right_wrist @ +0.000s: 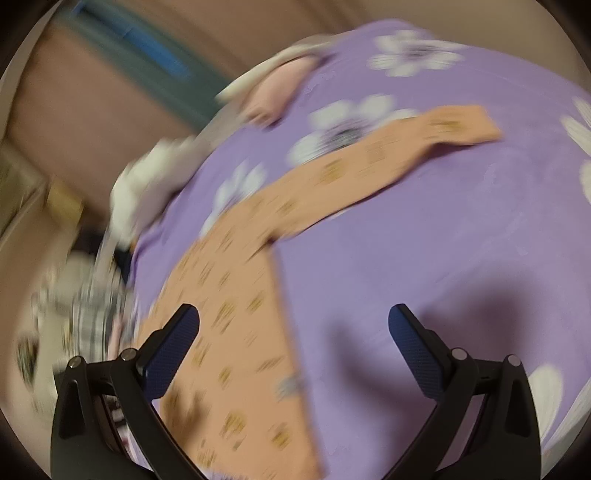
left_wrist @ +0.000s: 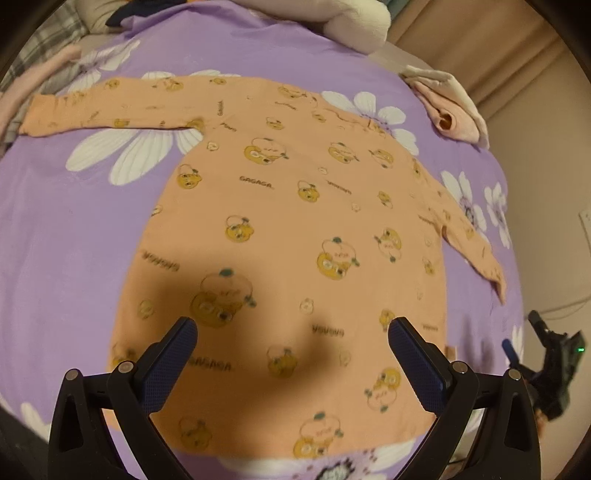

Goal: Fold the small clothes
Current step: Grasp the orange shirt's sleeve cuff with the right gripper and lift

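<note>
Garment: the small orange long-sleeved shirt with yellow cartoon prints (left_wrist: 295, 221) is lying flat and spread out on the purple bed cover with big white flowers (left_wrist: 55, 240). Its hem is pointing toward you at 6 o'clock in the left wrist view, and the neck is at 12 o'clock.
Sleeves: one sleeve is stretching toward 10 o'clock and the other is going down toward 4 o'clock. Both are lying flat on the cover.
Left gripper: your black left gripper with dark blue pads (left_wrist: 291, 332) is hovering above the lower part of the shirt. Its fingers are standing wide apart and are grasping nothing. Its shadow is falling on the cloth between them.
Right gripper: your right gripper (right_wrist: 293, 319) is also released, with fingers wide apart and nothing between them. It is hanging over the side edge of the shirt; the left pad (right_wrist: 170, 354) is above the orange cloth and the right pad is above the bare purple cover. This view is blurred, so I cannot tell finer details.
Other clothes: a folded pink and cream cloth pile (left_wrist: 454, 107) is sitting at 2 o'clock near the edge of the cover, apart from the shirt. A white pillow (left_wrist: 354, 22) is lying at 12 o'clock.
</note>
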### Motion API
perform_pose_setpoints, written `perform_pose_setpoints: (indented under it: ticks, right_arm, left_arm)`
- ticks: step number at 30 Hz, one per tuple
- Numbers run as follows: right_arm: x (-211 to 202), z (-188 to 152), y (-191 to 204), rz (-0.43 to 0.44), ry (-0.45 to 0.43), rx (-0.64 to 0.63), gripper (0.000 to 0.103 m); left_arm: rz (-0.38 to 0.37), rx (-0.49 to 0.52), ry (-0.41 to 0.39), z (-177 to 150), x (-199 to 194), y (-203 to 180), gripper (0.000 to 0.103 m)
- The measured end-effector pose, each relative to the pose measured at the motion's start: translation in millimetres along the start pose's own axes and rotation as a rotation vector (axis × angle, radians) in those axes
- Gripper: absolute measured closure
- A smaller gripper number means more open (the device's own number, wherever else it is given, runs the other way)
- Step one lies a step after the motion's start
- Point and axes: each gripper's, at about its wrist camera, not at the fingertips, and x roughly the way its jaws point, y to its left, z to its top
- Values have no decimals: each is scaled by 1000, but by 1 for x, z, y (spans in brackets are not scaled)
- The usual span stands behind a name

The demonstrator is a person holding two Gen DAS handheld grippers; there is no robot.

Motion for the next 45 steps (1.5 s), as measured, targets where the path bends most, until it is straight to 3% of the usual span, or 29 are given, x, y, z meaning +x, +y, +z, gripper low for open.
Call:
perform_pose_setpoints:
  ticks: [3,8,15,18,20,21,23,27,31,33,36,45]
  right_arm:
    - [7,28,-45,-5,-44,127,2]
    - [32,69,-98,24,-49,328,12]
    - [59,112,-131,76,-138,468,31]
    - [66,129,-148,50,-178,534,56]
    - [70,133,-160,20,-201,578,92]
    - [69,132,-168,5,-205,600,99]
    - [63,131,-174,12,-217,617,98]
    - [38,137,-165,-66,-281,487,97]
    - [43,143,-175,-120,-214,479,97]
    - [41,149,-159,-178,-214,407,97]
    - [31,164,-112,-181,-217,257,97]
    - [48,186,109,-106,-180,-206,97]
  left_arm:
    - [-90,-36,4,14,10,3,1]
    - [-138,-64,-36,31,20,2,1]
    - [-177,-100,-106,52,25,-5,1]
    - [-173,-97,-73,58,29,-9,1]
    - [-153,-94,-53,60,33,-10,1]
    - [-140,-92,-50,61,34,-9,1]
    - [-116,-82,-48,62,34,-8,1]
    - [-68,-69,-52,64,35,-1,1]
    - [-76,-77,-46,64,32,8,1]
    - [-74,-77,-52,63,28,13,1]
    - [-84,-101,-68,63,21,27,1]
    - [-86,-149,-95,69,-2,65,1]
